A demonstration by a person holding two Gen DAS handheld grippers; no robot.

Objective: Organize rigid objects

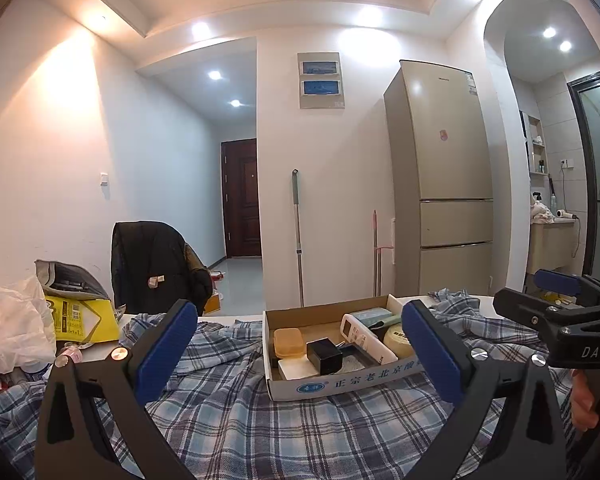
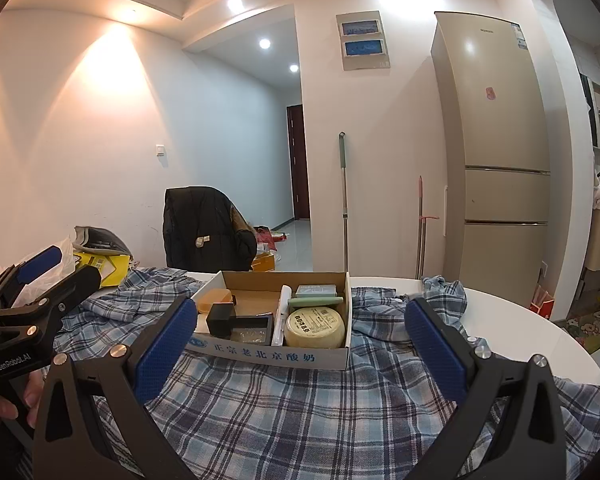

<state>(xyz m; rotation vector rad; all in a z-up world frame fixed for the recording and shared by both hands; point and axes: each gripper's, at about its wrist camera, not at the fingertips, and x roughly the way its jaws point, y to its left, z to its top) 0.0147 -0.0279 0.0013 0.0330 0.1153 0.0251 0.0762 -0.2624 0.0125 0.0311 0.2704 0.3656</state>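
A shallow open cardboard box with blue printed lettering on its front wall (image 2: 268,354) is seen resting on a blue-and-white plaid cloth (image 2: 284,412) that covers a white round surface (image 2: 540,344). The box lies ahead of both tools, and neither is touching it.

The left hand-held gripper (image 1: 300,354) is held low over the cloth with its blue-padded fingers (image 1: 164,354) spread wide apart and nothing between them; in its own view the box is framed in the gap, slightly towards the right finger. The right hand-held gripper (image 2: 300,346) is likewise held with its fingers wide apart and empty, and the box is framed in that gap towards the left finger. Each tool is also caught at the edge of the other's view, gripped by a hand (image 2: 4,400).

Inside the box are seen a small orange plastic lidded container (image 2: 216,299) at the left rear, a black cube-shaped adapter (image 2: 221,320) in front of it, a white remote control (image 1: 366,338) lying lengthwise in the middle, a round pale-yellow tin with a printed label (image 2: 315,327) at the right front, and a pale green rectangular box (image 2: 316,291) behind the tin.

Beyond the surface, a black jacket draped over a chair (image 2: 204,232) and a tall beige refrigerator (image 2: 496,140) are visible
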